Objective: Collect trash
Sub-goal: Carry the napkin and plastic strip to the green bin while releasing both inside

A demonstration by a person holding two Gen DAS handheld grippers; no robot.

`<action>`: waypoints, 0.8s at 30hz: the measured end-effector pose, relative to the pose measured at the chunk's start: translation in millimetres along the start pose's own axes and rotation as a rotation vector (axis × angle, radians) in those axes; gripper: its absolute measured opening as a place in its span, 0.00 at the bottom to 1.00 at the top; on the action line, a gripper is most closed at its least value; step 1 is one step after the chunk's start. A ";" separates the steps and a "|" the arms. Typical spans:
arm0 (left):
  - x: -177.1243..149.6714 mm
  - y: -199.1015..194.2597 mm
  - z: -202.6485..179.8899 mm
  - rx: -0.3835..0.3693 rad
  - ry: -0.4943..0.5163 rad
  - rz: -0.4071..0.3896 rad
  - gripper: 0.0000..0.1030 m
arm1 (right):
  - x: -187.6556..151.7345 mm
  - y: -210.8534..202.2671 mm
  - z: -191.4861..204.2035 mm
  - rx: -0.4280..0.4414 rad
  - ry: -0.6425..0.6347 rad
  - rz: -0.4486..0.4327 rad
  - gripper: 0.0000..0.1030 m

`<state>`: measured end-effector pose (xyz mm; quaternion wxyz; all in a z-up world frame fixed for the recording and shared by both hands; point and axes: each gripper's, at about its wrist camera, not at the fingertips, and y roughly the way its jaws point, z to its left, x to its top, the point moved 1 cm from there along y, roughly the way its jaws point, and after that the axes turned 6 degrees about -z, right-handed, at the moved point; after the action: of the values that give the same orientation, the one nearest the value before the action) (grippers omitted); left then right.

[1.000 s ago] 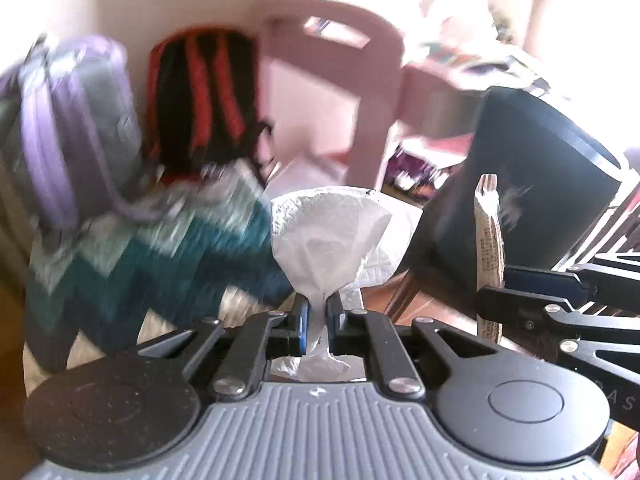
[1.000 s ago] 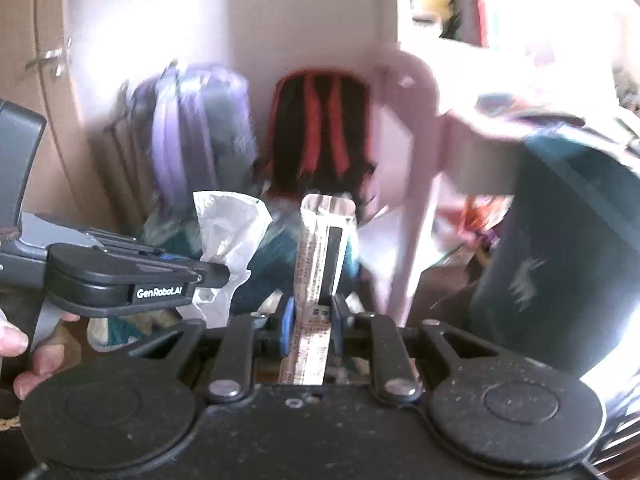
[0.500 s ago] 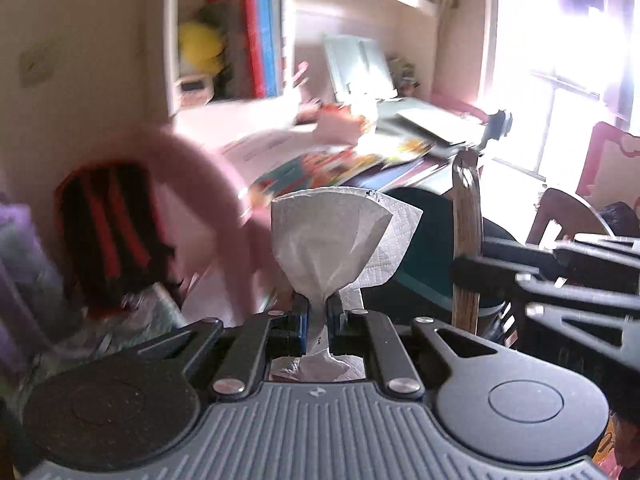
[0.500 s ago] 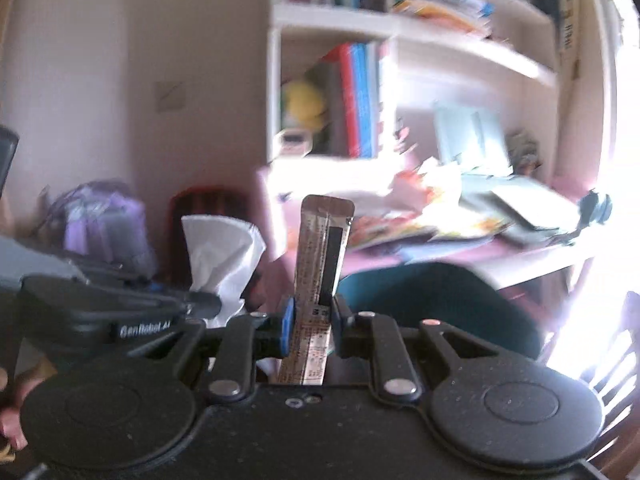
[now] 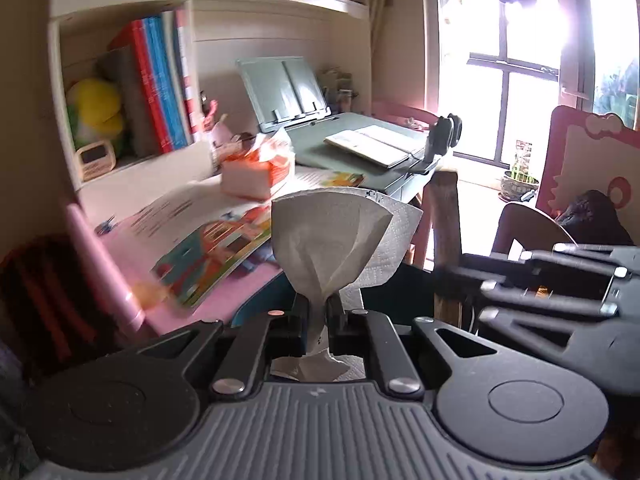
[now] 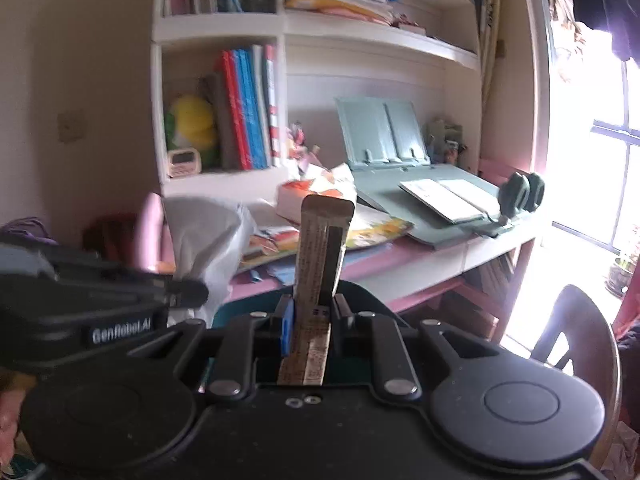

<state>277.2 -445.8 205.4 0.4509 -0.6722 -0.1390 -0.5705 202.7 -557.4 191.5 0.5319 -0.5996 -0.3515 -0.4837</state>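
Tongs on both sides are loaded, left tongs (image 5: 318, 312) pinching a crumpled white paper tissue (image 5: 332, 236), right tongs (image 6: 310, 316) clamping a long brown printed wrapper (image 6: 320, 256), both aloft before the cluttered pink table (image 6: 400, 268), so next, I'd judge, comes finding a bin.

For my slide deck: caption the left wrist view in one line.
Left hand-held gripper pinching a crumpled white tissue upright before a cluttered pink desk.

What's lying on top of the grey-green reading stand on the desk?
An open white book lies on the reading stand; a dark clip-like object sits at its right edge. Whatever is beneath the book is covered.
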 end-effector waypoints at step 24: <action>-55.0 135.4 -12.5 0.026 0.075 0.314 0.09 | -62.6 78.5 -9.1 -0.015 -0.061 0.282 0.19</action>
<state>347.0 -512.4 95.0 0.5482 -0.6578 -0.0226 -0.5160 256.5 -575.2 108.1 0.5792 -0.6615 -0.2758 -0.3884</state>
